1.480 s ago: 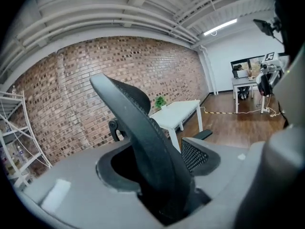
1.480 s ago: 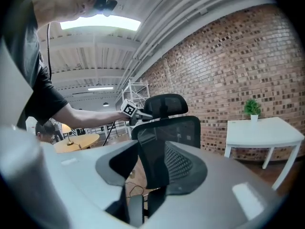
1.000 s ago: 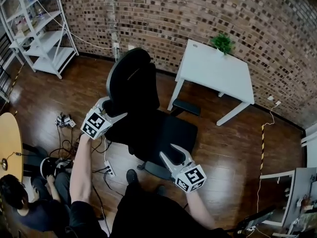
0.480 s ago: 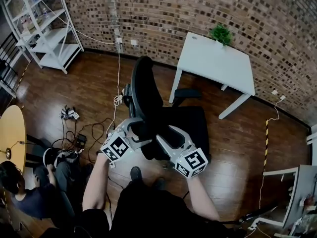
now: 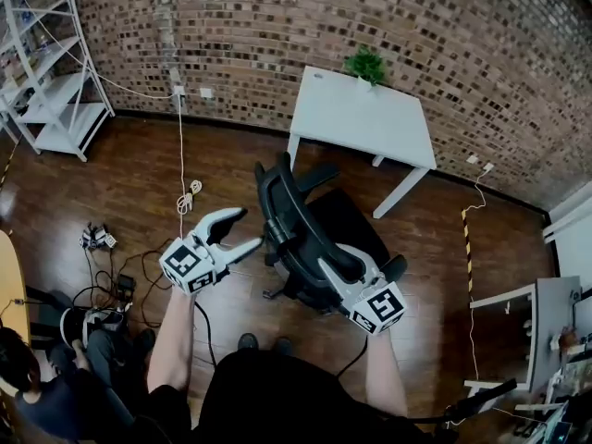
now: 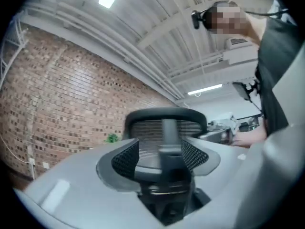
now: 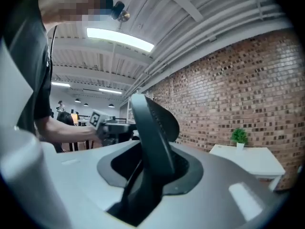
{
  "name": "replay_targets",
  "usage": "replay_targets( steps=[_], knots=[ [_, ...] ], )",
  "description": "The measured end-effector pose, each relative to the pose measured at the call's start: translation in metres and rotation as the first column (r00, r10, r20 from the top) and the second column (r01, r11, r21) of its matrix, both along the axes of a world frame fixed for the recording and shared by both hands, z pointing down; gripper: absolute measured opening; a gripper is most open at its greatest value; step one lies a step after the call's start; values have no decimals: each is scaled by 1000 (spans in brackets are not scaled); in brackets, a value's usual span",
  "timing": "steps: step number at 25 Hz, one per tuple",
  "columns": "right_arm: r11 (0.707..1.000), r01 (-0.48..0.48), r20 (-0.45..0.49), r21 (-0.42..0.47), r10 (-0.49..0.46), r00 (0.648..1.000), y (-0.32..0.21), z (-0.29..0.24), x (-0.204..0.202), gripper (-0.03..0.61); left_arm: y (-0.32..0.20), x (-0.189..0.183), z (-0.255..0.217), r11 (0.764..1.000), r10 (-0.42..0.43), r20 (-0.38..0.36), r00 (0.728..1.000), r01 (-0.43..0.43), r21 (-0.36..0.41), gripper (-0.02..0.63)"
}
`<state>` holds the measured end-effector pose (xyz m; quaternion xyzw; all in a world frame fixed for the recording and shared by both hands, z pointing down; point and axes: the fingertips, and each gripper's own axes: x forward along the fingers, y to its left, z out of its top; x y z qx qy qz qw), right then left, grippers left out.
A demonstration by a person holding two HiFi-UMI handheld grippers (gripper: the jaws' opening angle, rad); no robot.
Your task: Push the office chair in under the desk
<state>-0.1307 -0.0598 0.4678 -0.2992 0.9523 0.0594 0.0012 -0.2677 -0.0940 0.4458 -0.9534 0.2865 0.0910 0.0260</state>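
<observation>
Head view: the left gripper point(image 5: 246, 228) hung free, its jaws spread and empty, the chair point(image 5: 338, 215) just to its right. The right gripper point(image 5: 339, 266) straddled the rim of the backrest point(image 5: 294, 215). The desk point(image 5: 370, 123) stood beyond both grippers, the chair not yet under it.

Left gripper view: the backrest faced the parted jaws from ahead, untouched.

Right gripper view: the jaws, just closing, clamped the backrest edge-on between them, the desk ahead to their right.
</observation>
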Motion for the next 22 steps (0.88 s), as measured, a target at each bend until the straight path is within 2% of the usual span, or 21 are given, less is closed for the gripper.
replay_targets(
  steps=[1,3,5,7,9,10,13,14,15,17,22],
  knots=[
    [1000,-23,-20,0,23,1000,0,7,5,133,-35,-19,7,999,-27,22,999,27,17,378],
    [998,-60,-58,-4,60,996,-2,22,10,135,-95,-39,32,999,-28,84,996,30,-19,456],
    [996,-86,-93,-11,85,992,-9,40,15,135,-134,-28,49,998,50,170,984,-43,-45,511],
    [993,-117,-128,-17,114,985,-18,62,23,135,-160,0,80,982,186,246,951,-171,-82,550],
    [987,-155,-159,-28,149,976,-33,84,26,134,-179,25,109,944,326,270,906,-299,-139,572],
    [984,-177,-174,-33,169,970,-43,94,26,133,-187,34,120,918,391,255,884,-356,-174,583],
    [966,-252,-205,-58,235,950,-72,121,28,135,-196,64,158,812,569,182,802,-513,-277,583],
    [960,-272,-209,-73,252,945,-80,128,32,137,-197,74,169,790,599,174,782,-539,-293,568],
    [954,-287,-207,-89,264,942,-87,132,38,139,-199,80,175,786,604,176,777,-544,-294,565],
    [948,-298,-194,-111,273,942,-94,136,51,145,-200,87,173,799,589,182,788,-531,-283,551],
    [947,-299,-149,-117,280,948,-82,135,81,180,-173,95,164,838,532,150,833,-494,-230,537]
  ],
)
